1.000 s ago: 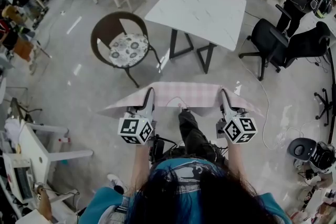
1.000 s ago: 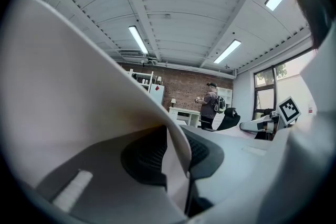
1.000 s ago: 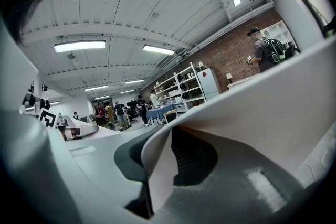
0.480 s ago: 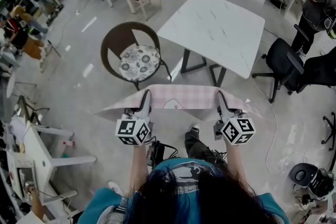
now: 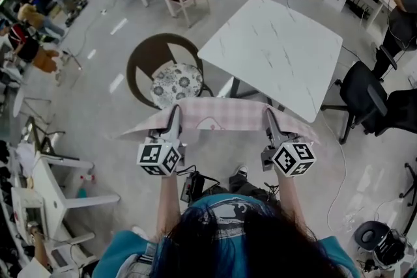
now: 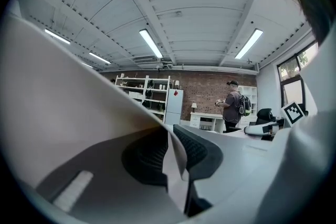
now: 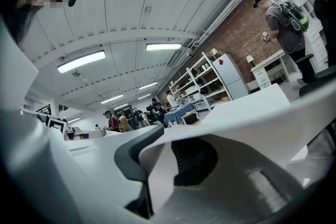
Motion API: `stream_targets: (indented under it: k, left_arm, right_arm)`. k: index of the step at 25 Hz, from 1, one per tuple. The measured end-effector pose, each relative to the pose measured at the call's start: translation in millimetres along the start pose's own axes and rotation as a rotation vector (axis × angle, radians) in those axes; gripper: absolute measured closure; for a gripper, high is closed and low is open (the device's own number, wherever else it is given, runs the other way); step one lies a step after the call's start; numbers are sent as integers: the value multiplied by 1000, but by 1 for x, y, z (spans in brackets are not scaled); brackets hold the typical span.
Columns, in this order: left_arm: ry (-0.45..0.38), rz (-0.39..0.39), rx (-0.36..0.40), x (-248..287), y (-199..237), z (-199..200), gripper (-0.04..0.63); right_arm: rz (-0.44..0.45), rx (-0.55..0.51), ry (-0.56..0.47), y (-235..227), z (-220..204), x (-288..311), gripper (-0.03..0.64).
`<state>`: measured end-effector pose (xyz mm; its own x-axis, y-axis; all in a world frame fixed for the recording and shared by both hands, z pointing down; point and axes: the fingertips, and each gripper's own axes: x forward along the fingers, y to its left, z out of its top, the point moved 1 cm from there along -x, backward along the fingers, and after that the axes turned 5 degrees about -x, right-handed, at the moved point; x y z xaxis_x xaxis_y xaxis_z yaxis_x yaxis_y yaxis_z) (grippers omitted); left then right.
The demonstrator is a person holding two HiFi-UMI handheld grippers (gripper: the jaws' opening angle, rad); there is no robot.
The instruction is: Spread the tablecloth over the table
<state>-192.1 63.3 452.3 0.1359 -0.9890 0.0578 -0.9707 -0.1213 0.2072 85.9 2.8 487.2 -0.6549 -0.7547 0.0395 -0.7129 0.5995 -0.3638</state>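
I hold the tablecloth (image 5: 221, 115) taut in the air, just short of the table (image 5: 273, 49), so it lays flat. The left gripper (image 5: 174, 112) is closing its jaws on the cloth's edge; the right gripper (image 5: 268, 115) clamps it, probably near a corner.

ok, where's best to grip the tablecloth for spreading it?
The tablecloth: pinch its near edge toward each end, coming level from the person's side. It's thin, limp and wide, so two spread pinches should keep it taut, far edge free to reach the white table.
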Motion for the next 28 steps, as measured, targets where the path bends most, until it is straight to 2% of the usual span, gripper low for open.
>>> stream_targets:
  k: [4, 7, 11, 17, 24, 28]
  left_arm:
    - [-19, -4, 19, 21, 4, 16, 545]
    - [-34, -28, 61, 39, 4, 35, 546]
    - [-58, -70, 128, 65, 2, 64, 545]
    - [-105, -156, 167, 120, -6, 103, 543]
    - [-181, -287, 176, 203, -12, 154, 541]
    - [-197, -353, 249, 262, -15, 180, 540]
  right_arm:
    - [23, 31, -8, -6, 7, 16, 566]
    - [47, 35, -25, -8, 22, 27, 566]
    - [77, -17, -64, -9, 55, 43, 566]
    - [81, -92, -154, -20, 120, 68, 571]
    - [47, -153, -260, -41, 195, 105, 580]
    - [-5, -186, -283, -64, 224, 138, 578]
